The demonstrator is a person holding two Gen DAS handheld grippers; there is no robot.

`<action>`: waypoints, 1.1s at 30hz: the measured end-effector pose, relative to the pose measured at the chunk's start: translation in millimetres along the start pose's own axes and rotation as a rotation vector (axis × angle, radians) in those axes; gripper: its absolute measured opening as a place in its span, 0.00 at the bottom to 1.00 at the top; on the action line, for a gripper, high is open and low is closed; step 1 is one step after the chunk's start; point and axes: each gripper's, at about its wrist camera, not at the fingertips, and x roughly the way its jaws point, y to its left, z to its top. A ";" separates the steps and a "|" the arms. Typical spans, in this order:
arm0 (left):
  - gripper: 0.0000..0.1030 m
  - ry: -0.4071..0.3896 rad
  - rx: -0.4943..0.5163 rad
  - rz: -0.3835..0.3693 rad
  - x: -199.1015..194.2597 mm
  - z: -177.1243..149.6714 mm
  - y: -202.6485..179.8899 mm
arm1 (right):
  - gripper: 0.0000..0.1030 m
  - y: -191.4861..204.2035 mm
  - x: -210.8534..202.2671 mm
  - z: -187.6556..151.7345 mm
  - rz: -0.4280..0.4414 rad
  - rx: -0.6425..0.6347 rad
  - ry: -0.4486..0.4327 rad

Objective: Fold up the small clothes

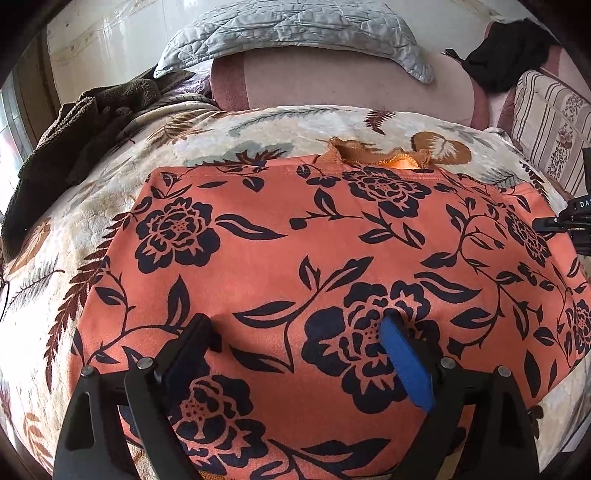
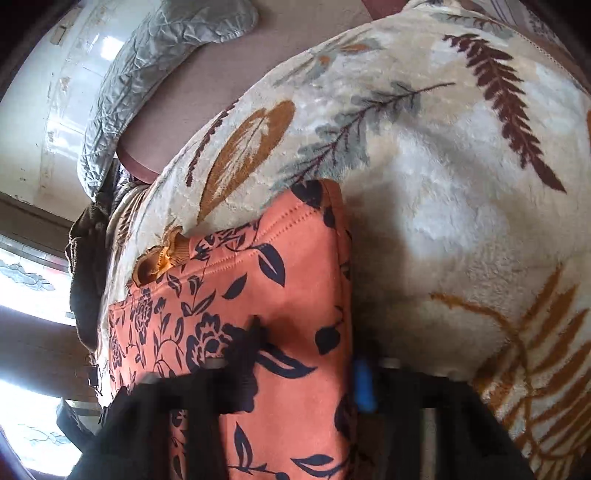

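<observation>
An orange garment with a dark navy flower print (image 1: 314, 258) lies spread flat on a cream leaf-patterned blanket (image 1: 110, 206). A ribbed orange collar (image 1: 373, 157) pokes out at its far edge. My left gripper (image 1: 295, 326) is open, its fingers resting on the garment's near part. My right gripper (image 2: 306, 343) is open and blurred, straddling the garment's right edge (image 2: 280, 280), one finger on the cloth, the blue-padded finger (image 2: 364, 384) just off it. A part of the right gripper also shows at the right edge of the left wrist view (image 1: 570, 225).
A grey quilted pillow (image 1: 295, 33) lies at the back of the bed. A dark brown fleece item (image 1: 77, 129) sits at the back left, a black cloth (image 1: 513, 55) at the back right. A striped cushion (image 1: 550, 125) is on the right.
</observation>
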 end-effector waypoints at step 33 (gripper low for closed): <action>0.92 0.035 -0.019 -0.038 1.6 2.4 5.3 | 0.59 64.2 -60.1 -22.8 -0.166 -0.017 -0.249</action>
